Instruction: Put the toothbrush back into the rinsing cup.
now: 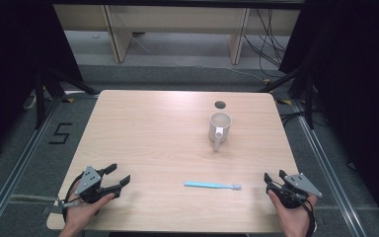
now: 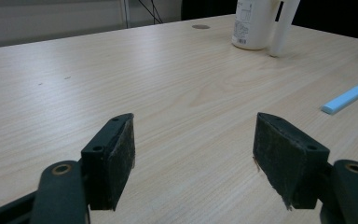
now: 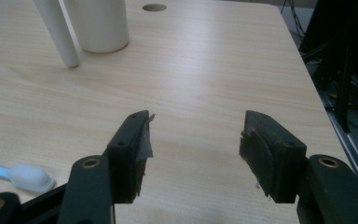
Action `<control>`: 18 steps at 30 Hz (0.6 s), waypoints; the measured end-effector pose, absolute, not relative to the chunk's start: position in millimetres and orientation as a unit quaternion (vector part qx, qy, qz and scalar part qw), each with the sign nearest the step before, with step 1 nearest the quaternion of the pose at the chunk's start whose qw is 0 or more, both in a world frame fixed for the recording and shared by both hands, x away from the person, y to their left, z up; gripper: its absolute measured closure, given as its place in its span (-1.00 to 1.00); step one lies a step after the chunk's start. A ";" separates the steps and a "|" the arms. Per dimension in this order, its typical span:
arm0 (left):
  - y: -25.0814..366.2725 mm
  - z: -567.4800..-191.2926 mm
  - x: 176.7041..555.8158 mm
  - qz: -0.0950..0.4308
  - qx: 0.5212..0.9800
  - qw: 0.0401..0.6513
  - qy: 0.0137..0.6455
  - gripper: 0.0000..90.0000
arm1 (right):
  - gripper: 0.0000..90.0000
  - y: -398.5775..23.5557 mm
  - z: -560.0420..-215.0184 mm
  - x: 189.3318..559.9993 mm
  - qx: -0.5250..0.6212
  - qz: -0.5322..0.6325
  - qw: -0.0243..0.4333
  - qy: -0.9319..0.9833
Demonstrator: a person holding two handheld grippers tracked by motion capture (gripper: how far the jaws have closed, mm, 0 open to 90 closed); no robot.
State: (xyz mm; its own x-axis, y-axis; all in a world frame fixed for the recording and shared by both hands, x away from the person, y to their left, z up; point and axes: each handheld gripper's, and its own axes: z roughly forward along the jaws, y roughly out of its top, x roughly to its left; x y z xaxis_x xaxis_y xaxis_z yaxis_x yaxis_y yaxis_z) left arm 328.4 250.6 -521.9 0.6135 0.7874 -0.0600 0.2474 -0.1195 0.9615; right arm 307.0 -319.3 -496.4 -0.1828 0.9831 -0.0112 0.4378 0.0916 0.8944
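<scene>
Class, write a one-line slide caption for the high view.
Two open grippers, left and right, rest at the wooden table's near edge, flanking a light-blue toothbrush before a white cup.

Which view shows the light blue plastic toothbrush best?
High view: the whole light blue plastic toothbrush lies flat on the wooden table, handle to white head. Left gripper view catches just the handle end; right gripper view just the white head.

In both gripper views the white mug (image 2: 254, 23) is cut off at the top edge; the blue toothbrush (image 3: 21, 176) is cropped by the left edge.
</scene>
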 end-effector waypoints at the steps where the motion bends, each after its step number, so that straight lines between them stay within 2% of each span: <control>1: 251.0 -520.4 328.7 0.244 0.711 0.547 0.368 -0.35 | -0.05 -319.9 -495.5 306.7 0.542 0.399 0.332 0.661; 2: 250.4 -520.3 330.4 0.241 0.708 0.554 0.366 -0.35 | -0.05 -318.2 -494.0 305.3 0.558 0.396 0.315 0.657; 4: 250.0 -518.7 331.3 0.237 0.707 0.556 0.366 -0.35 | -0.05 -323.3 -492.4 307.5 0.536 0.389 0.327 0.674; 5: 250.6 -517.1 330.3 0.237 0.710 0.550 0.369 -0.35 | -0.05 -320.6 -490.8 305.5 0.554 0.389 0.308 0.668; 10: 253.2 -514.3 328.6 0.232 0.709 0.556 0.367 -0.35 | -0.05 -324.5 -484.6 307.6 0.531 0.366 0.303 0.702; 14: 255.1 -511.7 328.3 0.227 0.706 0.559 0.371 -0.35 | -0.04 -318.0 -476.4 308.8 0.525 0.328 0.259 0.741; 18: 256.0 -507.6 329.2 0.216 0.709 0.559 0.371 -0.35 | -0.01 -314.4 -468.5 316.1 0.467 0.290 0.240 0.800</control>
State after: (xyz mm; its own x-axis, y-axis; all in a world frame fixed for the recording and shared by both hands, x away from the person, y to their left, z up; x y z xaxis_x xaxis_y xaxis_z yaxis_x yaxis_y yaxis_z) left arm 329.2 256.0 -507.6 0.6311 0.7680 -0.1086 0.2847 -0.0992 0.9535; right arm 316.1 -314.4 -468.5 -0.4488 0.8866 -0.1123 0.6085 0.3952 0.6881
